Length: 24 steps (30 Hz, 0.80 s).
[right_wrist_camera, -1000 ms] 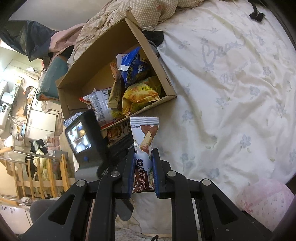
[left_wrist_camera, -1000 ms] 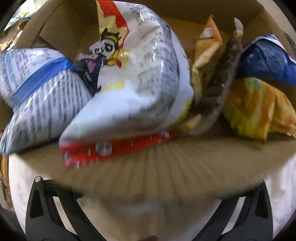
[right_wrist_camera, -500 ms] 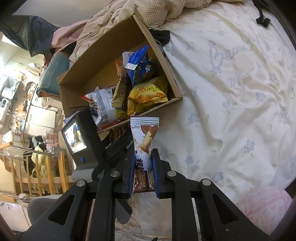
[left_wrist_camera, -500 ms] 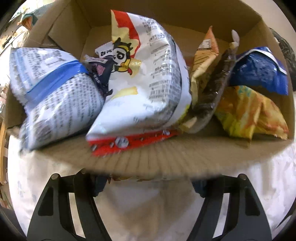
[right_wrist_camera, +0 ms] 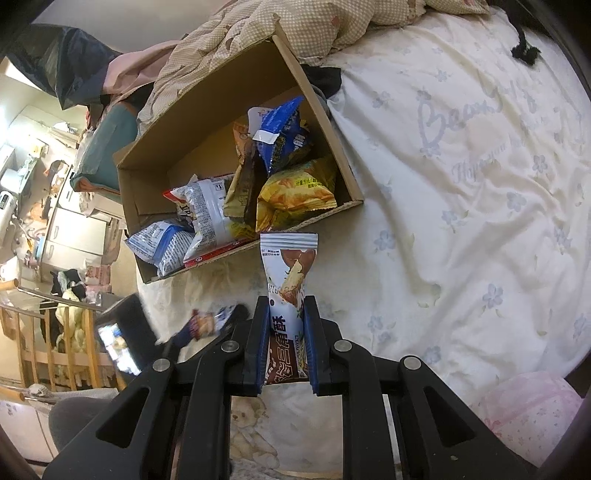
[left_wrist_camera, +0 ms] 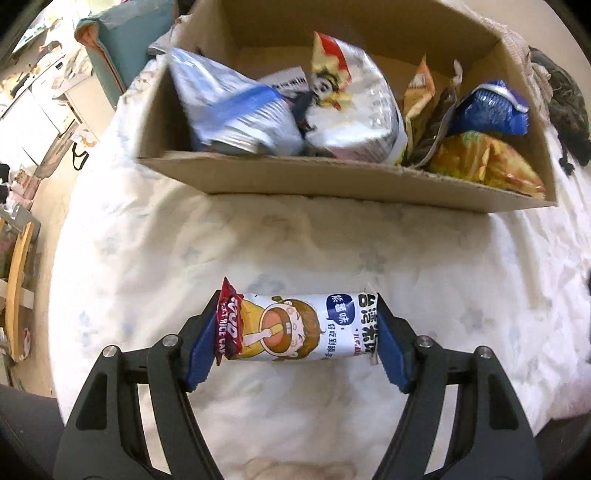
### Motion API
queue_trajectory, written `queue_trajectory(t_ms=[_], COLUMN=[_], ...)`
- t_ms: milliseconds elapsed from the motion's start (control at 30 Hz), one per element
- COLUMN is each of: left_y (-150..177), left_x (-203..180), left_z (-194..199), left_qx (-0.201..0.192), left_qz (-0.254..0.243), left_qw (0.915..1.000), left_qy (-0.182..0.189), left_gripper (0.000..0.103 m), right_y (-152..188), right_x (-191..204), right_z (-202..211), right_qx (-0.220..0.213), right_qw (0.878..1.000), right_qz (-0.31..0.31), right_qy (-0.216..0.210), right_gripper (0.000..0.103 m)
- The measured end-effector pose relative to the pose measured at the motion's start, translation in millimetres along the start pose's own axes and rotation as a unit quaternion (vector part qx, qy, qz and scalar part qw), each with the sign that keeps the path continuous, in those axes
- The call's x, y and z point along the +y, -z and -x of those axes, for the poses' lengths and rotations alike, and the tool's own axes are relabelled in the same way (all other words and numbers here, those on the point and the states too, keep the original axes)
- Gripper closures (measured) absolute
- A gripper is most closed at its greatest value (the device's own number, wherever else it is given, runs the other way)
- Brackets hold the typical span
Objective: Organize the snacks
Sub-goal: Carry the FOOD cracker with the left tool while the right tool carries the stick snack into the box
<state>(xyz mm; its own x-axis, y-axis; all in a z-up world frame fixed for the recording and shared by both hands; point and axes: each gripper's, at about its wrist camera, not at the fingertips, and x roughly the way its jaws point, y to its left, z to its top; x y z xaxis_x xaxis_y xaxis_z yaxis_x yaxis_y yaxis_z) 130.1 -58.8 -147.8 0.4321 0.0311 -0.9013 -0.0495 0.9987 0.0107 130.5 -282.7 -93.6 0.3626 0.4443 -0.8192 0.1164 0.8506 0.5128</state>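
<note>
Two packs gripped: L hand-held gripper [left_wrist_camera: 295,328] clamps rice-cake pack [left_wrist_camera: 301,326] sideways, R hand-held gripper [right_wrist_camera: 285,325] pinches wafer pack [right_wrist_camera: 287,284] upright

home bedroom: cream flower-print bed sheet [right_wrist_camera: 461,206], beige checkered quilt [right_wrist_camera: 317,29], wooden slatted rail [right_wrist_camera: 55,339] beside bed, white drawer cabinets [right_wrist_camera: 74,229] behind
</note>
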Motion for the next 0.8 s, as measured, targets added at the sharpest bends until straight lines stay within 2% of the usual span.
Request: queue_trajectory(t_ms=[167, 300, 467, 600, 700, 800], left_y=[-19.0, -28.3, -22.3, -42.6, -59.2, -74.0], left_x=[12.9, 21.0, 27.2, 41.4, 47.7, 53.0], left_z=[24.0, 52.9, 95.0, 110.2, 120.9, 130.8], left_qx=[-0.017, -0.035, -0.076, -0.094, -0.111, -0.125], left_qz=[-0.001, 0.004, -0.019, -0.018, -0.018, -0.015], left_qw=[0.9998, 0.999, 0.9964, 0.9946, 0.9929, 0.9912], left_qy=[0.012, 0.029, 0.033, 0.041, 0.039, 0.041], left_gripper=[0.032, 0.032, 0.032, 0.032, 0.032, 0.032], right_y=[2.0, 4.9, 7.0, 5.6, -0.4, -7.5], right_x=[5.3, 13.4, 25.4, 31.2, 31.0, 34.2], right_z=[-0.1, 7.2, 20.2, 29.5, 36.8, 42.1], right_qx=[-0.001, -0.015, -0.044, -0.066, -0.076, -0.093], right_qw=[1.0, 1.0, 0.998, 0.995, 0.993, 0.99], right_qz=[0.006, 0.02, 0.042, 0.05, 0.043, 0.045], right_qy=[0.003, -0.015, -0.029, -0.048, -0.086, -0.094], right_gripper=[0.085, 0.085, 0.085, 0.085, 0.085, 0.085])
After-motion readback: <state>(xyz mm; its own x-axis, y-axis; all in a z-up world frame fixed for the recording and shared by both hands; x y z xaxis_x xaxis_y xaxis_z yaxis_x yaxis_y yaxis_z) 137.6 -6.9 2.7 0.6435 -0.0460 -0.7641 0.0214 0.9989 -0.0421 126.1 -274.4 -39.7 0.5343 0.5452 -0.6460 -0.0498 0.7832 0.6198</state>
